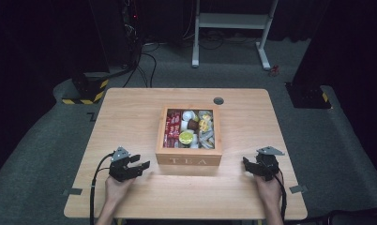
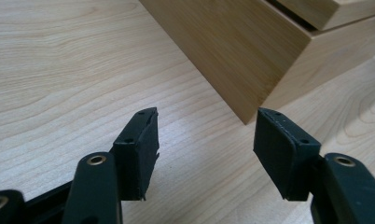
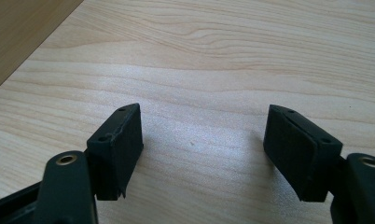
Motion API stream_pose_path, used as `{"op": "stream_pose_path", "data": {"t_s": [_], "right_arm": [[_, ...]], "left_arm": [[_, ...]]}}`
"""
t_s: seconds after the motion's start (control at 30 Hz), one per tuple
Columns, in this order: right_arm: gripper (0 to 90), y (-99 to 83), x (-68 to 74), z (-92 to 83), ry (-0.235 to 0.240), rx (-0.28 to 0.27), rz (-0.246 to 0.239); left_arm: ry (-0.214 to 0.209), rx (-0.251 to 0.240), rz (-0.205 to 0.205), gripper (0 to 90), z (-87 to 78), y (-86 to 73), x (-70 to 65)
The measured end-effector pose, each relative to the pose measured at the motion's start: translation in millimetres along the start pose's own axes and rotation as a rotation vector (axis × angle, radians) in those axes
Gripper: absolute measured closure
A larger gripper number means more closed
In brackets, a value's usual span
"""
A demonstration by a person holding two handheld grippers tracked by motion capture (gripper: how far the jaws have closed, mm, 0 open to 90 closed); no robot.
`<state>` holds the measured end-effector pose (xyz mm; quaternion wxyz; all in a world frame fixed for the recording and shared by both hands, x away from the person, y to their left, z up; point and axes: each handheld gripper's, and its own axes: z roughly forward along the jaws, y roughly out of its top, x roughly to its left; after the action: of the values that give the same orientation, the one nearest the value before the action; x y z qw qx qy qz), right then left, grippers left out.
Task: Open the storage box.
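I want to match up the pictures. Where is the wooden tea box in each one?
High view: the tea box sits mid-table, between the left tool and the right tool.
Left gripper view: its corner fills the upper right, beyond the open jaws.
Right gripper view: a sliver of its side at the top left.
Shared landmark: the light wooden table.

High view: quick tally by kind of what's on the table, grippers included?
Wooden tea box, lid closed, assorted packets inside too small to count: 1
Handheld grippers, left gripper and right gripper, jaws open with nothing between them: 2
Round grey cap in the table top, cable port cap: 1
Total: 4
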<state>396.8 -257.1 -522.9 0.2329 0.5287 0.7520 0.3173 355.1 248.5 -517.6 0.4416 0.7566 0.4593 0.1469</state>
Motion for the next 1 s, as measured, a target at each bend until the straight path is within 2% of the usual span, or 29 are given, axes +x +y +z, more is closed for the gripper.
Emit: {"op": "stream_pose_path", "data": {"t_s": [0.33, 0.7, 1.0], "right_arm": [[28.3, 0.0, 0.1, 0.0, 0.0, 0.0, 0.0], [28.3, 0.0, 0.0, 0.0, 0.0, 0.0, 0.001], [28.3, 0.0, 0.0, -0.1, 0.0, 0.0, 0.001]], "left_arm": [[-0.047, -0.009, 0.048, 48.1, 0.3, -0.8, -12.6], [-0.124, -0.018, 0.085, 54.5, 2.9, 0.6, -28.3], [-0.149, -0.015, 0.127, 63.9, 10.2, 5.3, -41.5]]}}
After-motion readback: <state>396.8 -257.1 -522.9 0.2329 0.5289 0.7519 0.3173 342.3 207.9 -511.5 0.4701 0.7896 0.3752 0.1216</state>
